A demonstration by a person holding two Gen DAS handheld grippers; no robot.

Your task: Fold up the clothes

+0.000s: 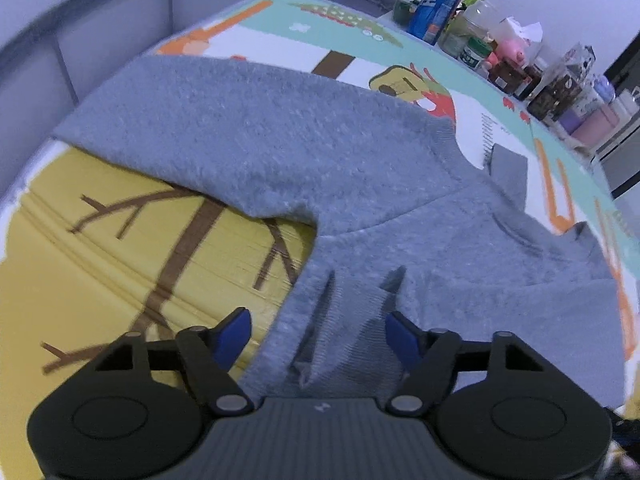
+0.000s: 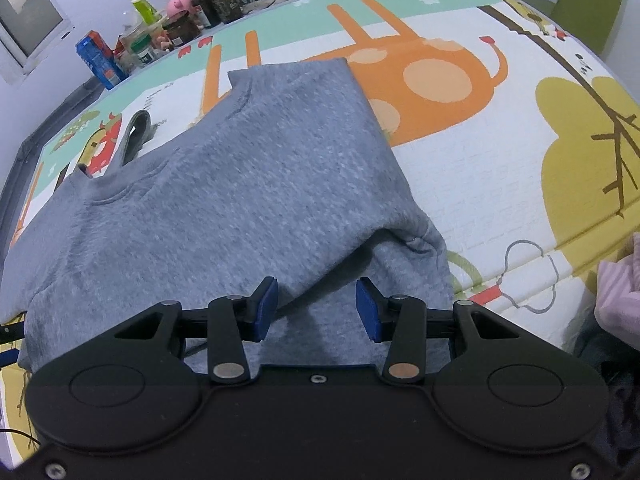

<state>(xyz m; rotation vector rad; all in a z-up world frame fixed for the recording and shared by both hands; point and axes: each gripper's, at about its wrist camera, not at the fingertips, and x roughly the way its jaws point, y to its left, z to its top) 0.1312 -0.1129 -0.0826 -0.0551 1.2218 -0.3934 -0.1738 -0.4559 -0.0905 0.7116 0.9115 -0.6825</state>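
A grey sweatshirt point(image 1: 360, 184) lies spread on a colourful play mat point(image 1: 120, 240). In the left wrist view one sleeve runs off to the upper left and the collar sits at the right. My left gripper point(image 1: 318, 334) hovers over the ribbed hem, jaws apart; the wrinkled hem lies between the blue pads point(image 1: 236, 332) without being pressed. In the right wrist view the sweatshirt point(image 2: 240, 184) has a sleeve folded across its body. My right gripper point(image 2: 316, 308) stands low over that folded edge, pads point(image 2: 266, 308) apart and off the cloth.
Bottles, jars and a blue carton point(image 1: 438, 4) crowd the mat's far edge, with a pink pig figure point(image 2: 178, 2) among them. A pink striped cloth point(image 2: 618, 296) lies at the right edge. A green chair point(image 2: 588, 4) stands behind the mat point(image 2: 500, 184).
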